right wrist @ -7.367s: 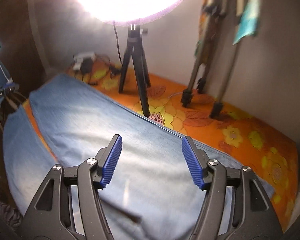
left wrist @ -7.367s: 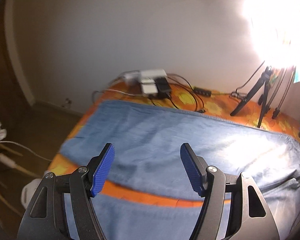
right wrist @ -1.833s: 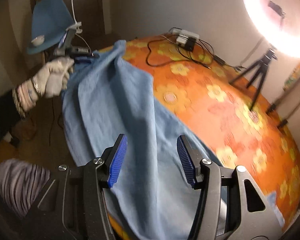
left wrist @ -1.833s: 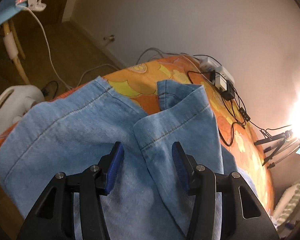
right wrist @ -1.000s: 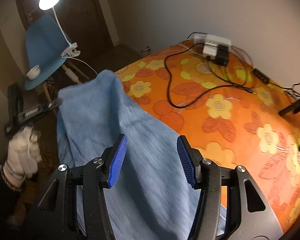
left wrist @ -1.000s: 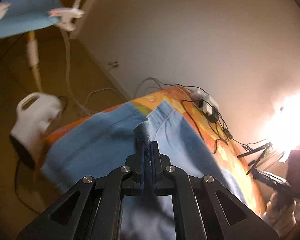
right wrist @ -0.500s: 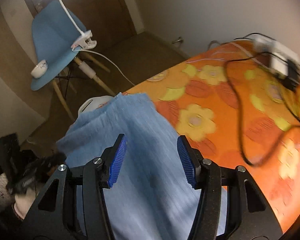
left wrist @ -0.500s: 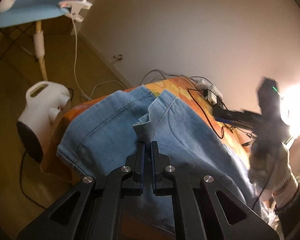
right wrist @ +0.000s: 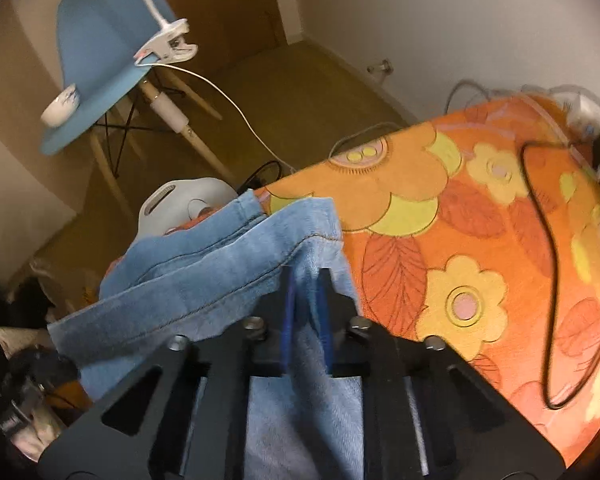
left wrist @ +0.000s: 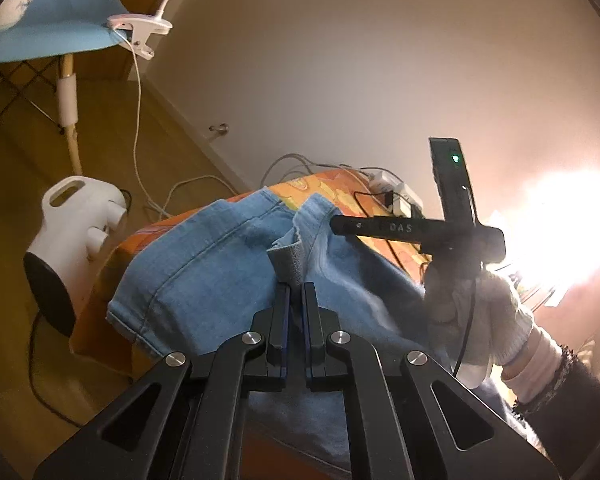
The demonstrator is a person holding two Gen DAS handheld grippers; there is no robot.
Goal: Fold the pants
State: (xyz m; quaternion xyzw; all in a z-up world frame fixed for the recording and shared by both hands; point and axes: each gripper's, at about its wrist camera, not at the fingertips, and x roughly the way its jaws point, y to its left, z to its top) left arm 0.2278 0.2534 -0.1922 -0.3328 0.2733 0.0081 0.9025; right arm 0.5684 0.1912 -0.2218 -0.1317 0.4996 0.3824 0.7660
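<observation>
Broadly, an orange flowered tablecloth (right wrist: 440,240) covers the work surface, and the light blue denim pants (left wrist: 204,264) lie bunched over its near corner, the leg hems reaching the cloth's edge and part of the fabric hanging past it. Beyond that corner stand a blue chair (right wrist: 96,40) on wooden legs, with a white clip lamp (right wrist: 166,46) fastened to its seat edge and a small white bowl (right wrist: 58,110) resting on the seat, and a white jug-shaped appliance (left wrist: 74,236) on the floor just beside the table. A black cable (right wrist: 540,240) loops across the cloth toward a white power strip (left wrist: 396,196) near the wall. The left gripper (left wrist: 294,300) is clenched on a raised fold of the denim near one hem. The right gripper (right wrist: 306,296) is also clamped on the pants, its blue pads pinching a hem edge; in the left view its gloved hand (left wrist: 476,312) sits right of the fabric.
</observation>
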